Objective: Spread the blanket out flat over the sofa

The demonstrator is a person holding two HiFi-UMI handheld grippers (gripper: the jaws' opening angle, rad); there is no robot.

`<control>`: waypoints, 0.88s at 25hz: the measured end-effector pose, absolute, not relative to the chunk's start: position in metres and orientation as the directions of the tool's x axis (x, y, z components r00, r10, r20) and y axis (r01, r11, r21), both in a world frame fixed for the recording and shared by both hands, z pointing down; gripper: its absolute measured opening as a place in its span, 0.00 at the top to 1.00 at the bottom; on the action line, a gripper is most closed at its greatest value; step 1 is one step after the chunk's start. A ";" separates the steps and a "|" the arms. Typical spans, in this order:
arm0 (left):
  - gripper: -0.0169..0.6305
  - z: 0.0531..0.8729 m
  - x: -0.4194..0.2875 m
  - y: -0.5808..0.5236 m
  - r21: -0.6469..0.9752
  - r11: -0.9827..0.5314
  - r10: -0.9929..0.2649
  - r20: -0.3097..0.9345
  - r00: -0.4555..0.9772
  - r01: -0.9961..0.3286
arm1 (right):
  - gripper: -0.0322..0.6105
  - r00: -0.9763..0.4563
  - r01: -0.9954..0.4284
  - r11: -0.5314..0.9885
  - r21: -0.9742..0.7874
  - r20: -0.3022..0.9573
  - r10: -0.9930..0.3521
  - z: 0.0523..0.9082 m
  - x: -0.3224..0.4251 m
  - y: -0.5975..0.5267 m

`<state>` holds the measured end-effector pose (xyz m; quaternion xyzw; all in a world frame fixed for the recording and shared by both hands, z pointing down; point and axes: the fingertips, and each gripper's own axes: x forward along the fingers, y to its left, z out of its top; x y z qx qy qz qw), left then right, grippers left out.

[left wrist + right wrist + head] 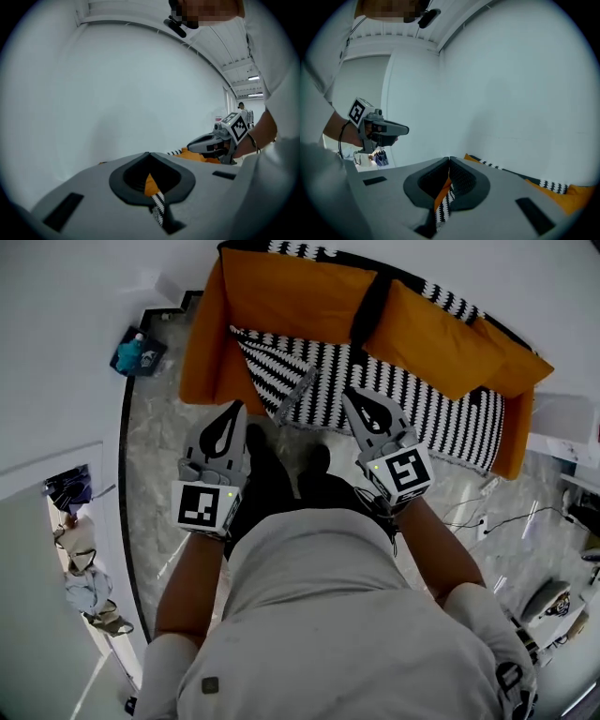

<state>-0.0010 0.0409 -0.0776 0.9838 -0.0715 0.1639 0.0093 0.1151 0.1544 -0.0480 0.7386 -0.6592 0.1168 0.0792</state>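
Two hand-held grippers hover at the front edge of an orange sofa [201, 357], seen from the wearer's head camera. The black-and-white zigzag blanket [403, 395] lies over the sofa's seat and runs up behind the two orange cushions [292, 292] propped on the sofa's back, its pattern showing again along the top of the backrest. Toward the sofa's left end one corner of the blanket is folded back on itself, and a strip of orange seat beside the left arm of the sofa is uncovered.

The left gripper [238, 409] points at that folded corner, its jaws closed tip to tip. The right gripper [349, 393] sits above the blanket near the middle of the sofa's front edge, jaws likewise pressed together. In each gripper's own view, slivers of sofa orange and blanket pattern show through the teardrop opening behind the closed tips.

The person's dark shoes [281, 474] stand on the marble floor [155, 484] just in front of the sofa. A teal object [139, 352] lies on the floor beyond the sofa's left arm.
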 end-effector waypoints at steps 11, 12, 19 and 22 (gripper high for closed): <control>0.96 0.042 0.024 -0.016 0.036 -0.999 -0.009 0.459 0.889 -0.029 | 0.90 0.065 -0.990 -0.111 -0.089 0.411 -0.909 0.087 0.129 0.096; 0.96 0.052 0.027 -0.019 0.036 -0.999 -0.002 0.466 0.885 -0.022 | 0.90 0.065 -0.990 -0.111 -0.086 0.422 -0.904 0.099 0.133 0.091; 0.96 0.125 0.054 -0.032 0.119 -0.993 0.080 0.487 0.870 0.025 | 0.90 0.037 -0.988 -0.107 -0.108 0.509 -0.860 0.188 0.158 0.065; 0.96 0.158 0.064 -0.044 0.106 -0.994 0.084 0.513 0.854 0.034 | 0.90 0.023 -0.985 -0.111 -0.135 0.533 -0.846 0.227 0.168 0.051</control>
